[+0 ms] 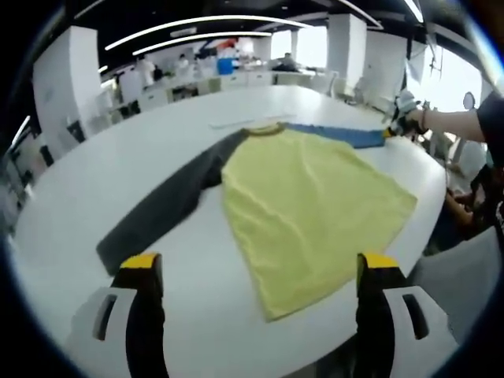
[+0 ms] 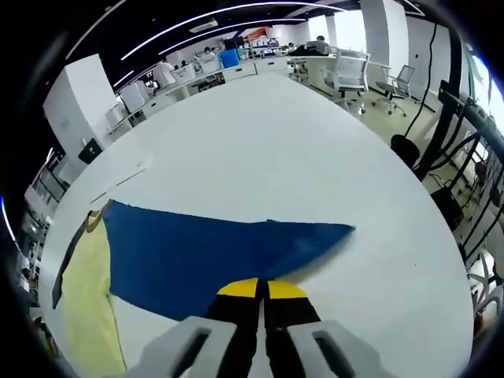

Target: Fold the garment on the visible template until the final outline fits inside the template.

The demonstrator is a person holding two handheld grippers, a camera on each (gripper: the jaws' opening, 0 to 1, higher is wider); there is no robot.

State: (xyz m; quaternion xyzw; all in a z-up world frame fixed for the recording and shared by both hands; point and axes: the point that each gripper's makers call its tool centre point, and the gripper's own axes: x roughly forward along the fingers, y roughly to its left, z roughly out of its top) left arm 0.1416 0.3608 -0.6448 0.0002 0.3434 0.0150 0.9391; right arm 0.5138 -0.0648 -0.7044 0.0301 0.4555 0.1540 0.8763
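1 white table (image 1: 71, 213), open-plan office.

No text or label can be read.

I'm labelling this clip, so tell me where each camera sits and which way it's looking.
Left gripper view: rides the left gripper, jaws wide apart, looking along the table over the yellow shirt and its grey sleeve; a person's arm reaches to the blue sleeve's far end.
Right gripper view: rides the right gripper, jaws together at the blue sleeve's edge.
Shared: shirt, blue sleeve, table.
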